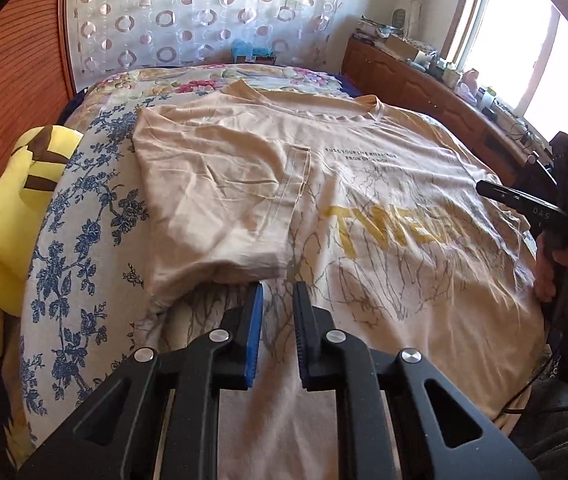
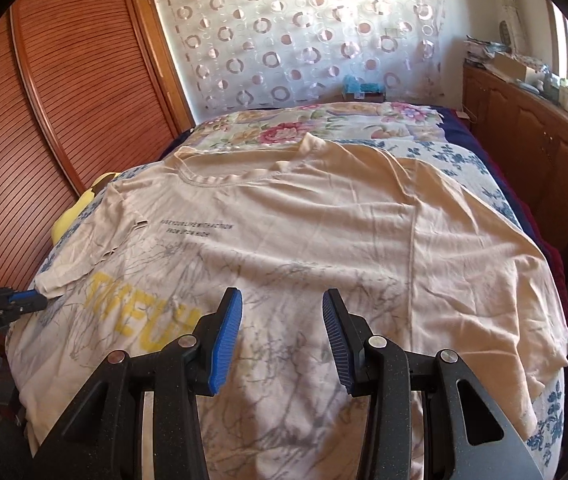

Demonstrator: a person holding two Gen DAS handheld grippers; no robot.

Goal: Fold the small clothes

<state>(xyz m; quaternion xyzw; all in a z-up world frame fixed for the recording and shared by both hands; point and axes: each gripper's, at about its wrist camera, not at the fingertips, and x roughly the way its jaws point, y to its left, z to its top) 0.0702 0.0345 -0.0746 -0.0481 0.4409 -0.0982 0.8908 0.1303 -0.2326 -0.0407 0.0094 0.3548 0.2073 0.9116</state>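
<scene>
**Step in hand.** Side folds of one T-shirt [image 1: 363, 168], which lies face up and spread flat on the bed blanket [image 1: 84, 240], collar away from the person.

**Layout, left to right.**
1. A yellow plush toy [image 1: 8, 216] rests off the bed's left edge, clear of the work.
2. The left sleeve [image 1: 212, 184] is turned in over the chest, with its hem lying next to the printed text. This side appears to be done.
3. The left gripper [image 1: 280, 300] sits at the lower edge of that turned-in flap. Its jaws stand a narrow gap apart, and no cloth is seen pinched between the pads.
4. The right gripper [image 2: 282, 312] hovers over the lower middle of the shirt. Its jaws are apart and hold nothing.
5. The right sleeve [image 2: 483, 280] lies flat and unfolded, reaching towards the bed's right edge.
6. A wooden cabinet [image 2: 523, 128] runs along the right wall.

**Next move, as judged.** The right gripper should travel right to the outer edge of the unfolded sleeve, close on a single layer, then lift and carry it in over the chest to mirror the left side. Keep the lift low so the body of the shirt does not drag.

**Count.** T-shirts: one. Grippers: two. Sleeves: two, one folded. Plush toys: one.
</scene>
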